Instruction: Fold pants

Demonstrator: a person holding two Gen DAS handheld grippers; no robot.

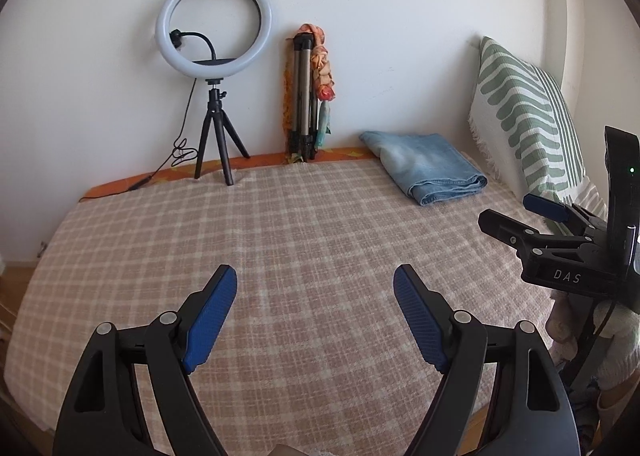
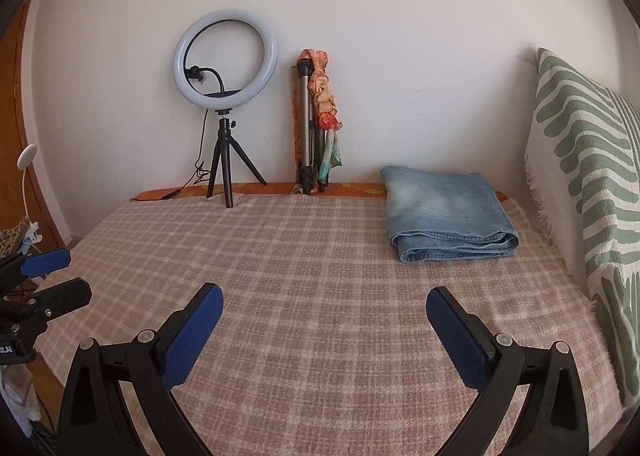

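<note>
Ahead, the pants (image 2: 448, 211) lie folded in a compact blue denim stack on the bed (image 1: 304, 240), at its far right corner beside the green-patterned pillow (image 2: 588, 183), well apart from both my tools. Left gripper (image 1: 315, 312): jaws wide open, nothing between them, only the checked blanket below. Right gripper (image 2: 324, 324): jaws likewise spread wide and empty. From either one the stack sits forward and to the right; my right hand is the nearer, by my judgement. The stack's rolled fold edge faces me, its long side running roughly toward the wall. The task looks largely done, judging by the neat stack. The left view shows my right gripper from the side at its right edge, jaws parted; the right view catches only my left gripper's tips at its left edge, plus a door. Ring light (image 1: 214, 21) and folded tripod (image 1: 304, 95) stand against the wall, clear of my path.
</note>
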